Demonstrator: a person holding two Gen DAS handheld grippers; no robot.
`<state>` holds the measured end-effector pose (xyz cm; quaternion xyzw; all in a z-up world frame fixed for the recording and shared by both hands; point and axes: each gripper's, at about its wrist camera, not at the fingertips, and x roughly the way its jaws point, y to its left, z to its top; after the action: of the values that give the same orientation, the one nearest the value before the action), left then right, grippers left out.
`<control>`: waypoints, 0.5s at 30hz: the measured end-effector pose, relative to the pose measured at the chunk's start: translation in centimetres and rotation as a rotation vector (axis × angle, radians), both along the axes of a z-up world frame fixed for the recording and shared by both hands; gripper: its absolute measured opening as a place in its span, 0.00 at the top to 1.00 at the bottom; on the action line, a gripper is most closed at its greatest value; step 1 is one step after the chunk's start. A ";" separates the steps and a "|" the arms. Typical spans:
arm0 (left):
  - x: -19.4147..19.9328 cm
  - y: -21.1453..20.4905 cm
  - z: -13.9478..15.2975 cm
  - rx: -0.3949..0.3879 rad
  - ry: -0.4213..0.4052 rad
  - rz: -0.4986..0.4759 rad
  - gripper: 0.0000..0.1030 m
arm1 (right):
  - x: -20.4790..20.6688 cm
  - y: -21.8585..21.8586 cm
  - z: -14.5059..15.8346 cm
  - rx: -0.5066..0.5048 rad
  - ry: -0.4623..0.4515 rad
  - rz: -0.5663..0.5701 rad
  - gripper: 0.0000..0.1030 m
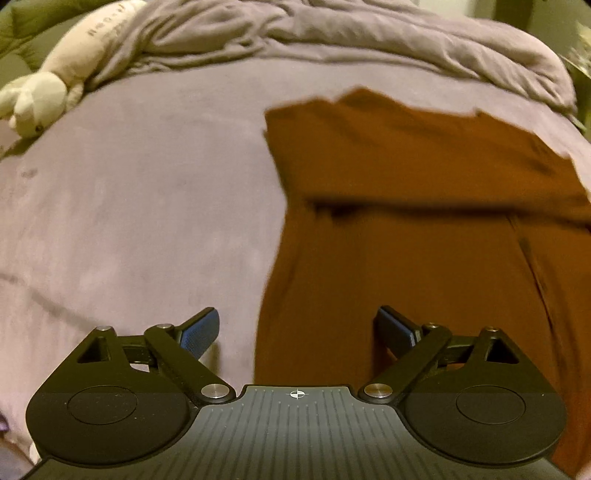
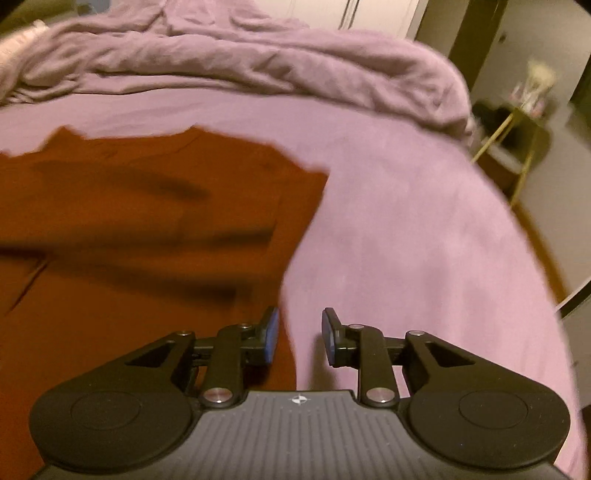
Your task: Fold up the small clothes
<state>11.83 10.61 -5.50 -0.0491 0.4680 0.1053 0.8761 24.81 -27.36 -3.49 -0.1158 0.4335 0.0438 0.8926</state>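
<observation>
A rust-brown garment (image 1: 424, 229) lies spread flat on the bed's lilac sheet (image 1: 147, 206), with one part folded across itself so a straight edge runs over its middle. The far end shows a neckline notch, and beyond it a crumpled grey-lilac duvet (image 1: 332, 33) is heaped along the back of the bed. A cream stuffed toy (image 1: 55, 81) lies at the far left corner, partly against the duvet.

The left tongs (image 1: 297, 332) hang above the near left edge of the garment, spread wide with nothing between the blue pads (image 1: 199, 332); one pad sits over bare sheet, the other over brown cloth. The right tongs (image 2: 300, 338) hover at the garment's near right edge, parted a modest way and pinching nothing; the left pad is over the cloth and the right one over the sheet (image 2: 424, 258). Neither pair seems to touch the fabric, though both pictures are smeared with blur.

From the right-hand view the garment (image 2: 129, 240) fills the left half, and past the bed's right edge a small side table with thin gold legs (image 2: 517, 147) stands on the floor, holding something pale I cannot make out
</observation>
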 end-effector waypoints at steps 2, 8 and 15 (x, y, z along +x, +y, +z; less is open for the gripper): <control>-2.8 -0.7 -0.3 -0.032 0.025 -0.029 0.07 | -4.2 -1.6 0.1 0.069 0.030 0.005 0.70; -9.1 -3.0 -2.3 -0.112 0.117 -0.082 0.14 | -14.7 -5.4 0.9 0.180 0.120 -0.064 0.62; -11.1 -2.4 -2.4 -0.290 0.110 -0.040 0.29 | -18.6 -5.9 0.0 0.316 0.204 -0.040 0.50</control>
<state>0.76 8.19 -7.93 -0.1599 0.5266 0.0218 0.8347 6.23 -33.22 -3.45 0.0394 0.5116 0.1050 0.8519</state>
